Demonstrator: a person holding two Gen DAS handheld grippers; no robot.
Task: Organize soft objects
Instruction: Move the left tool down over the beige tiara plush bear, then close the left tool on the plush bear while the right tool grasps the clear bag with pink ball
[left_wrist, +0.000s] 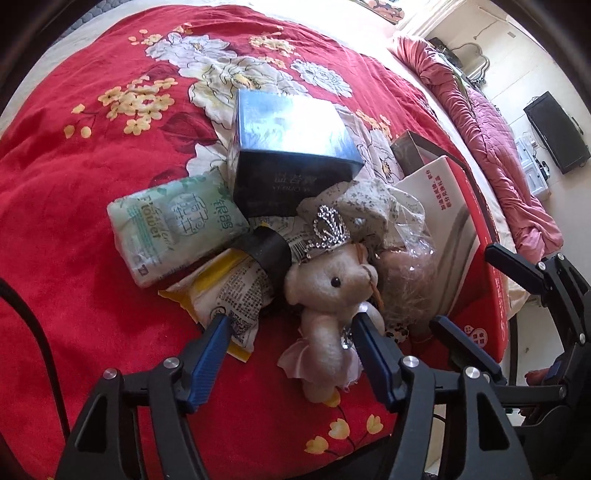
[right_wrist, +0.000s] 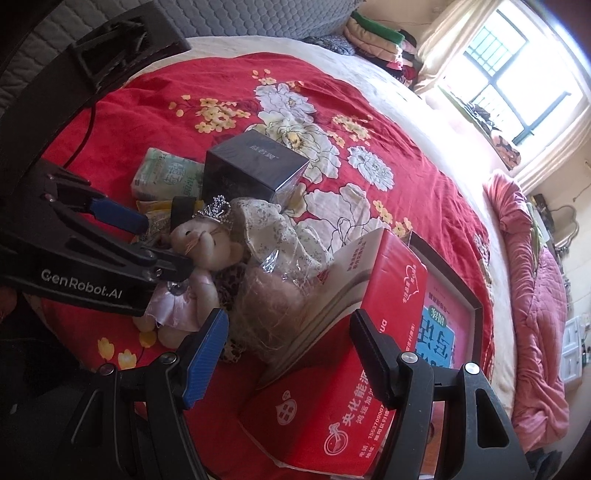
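Observation:
A beige teddy bear (left_wrist: 332, 284) with a tiara lies on its back on the red flowered blanket (left_wrist: 74, 221). My left gripper (left_wrist: 291, 323) is open around its body; the right finger touches the bear's arm and the left finger hangs over a yellow-white packet (left_wrist: 229, 295). The right wrist view shows the bear (right_wrist: 207, 240) with the left gripper (right_wrist: 168, 243) at its head. My right gripper (right_wrist: 288, 319) is open over the edge of a red tissue box (right_wrist: 369, 332), beside a fluffy pink toy in clear plastic (right_wrist: 273, 295). A green tissue pack (left_wrist: 177, 225) lies to the left.
A dark blue box (left_wrist: 291, 158) stands behind the pile, with a black tape roll (left_wrist: 269, 251) and a floral cloth (left_wrist: 362, 206) in front of it. A framed print (right_wrist: 447, 317) lies right of the red box. A pink quilt (right_wrist: 532, 295) runs along the bed's far edge.

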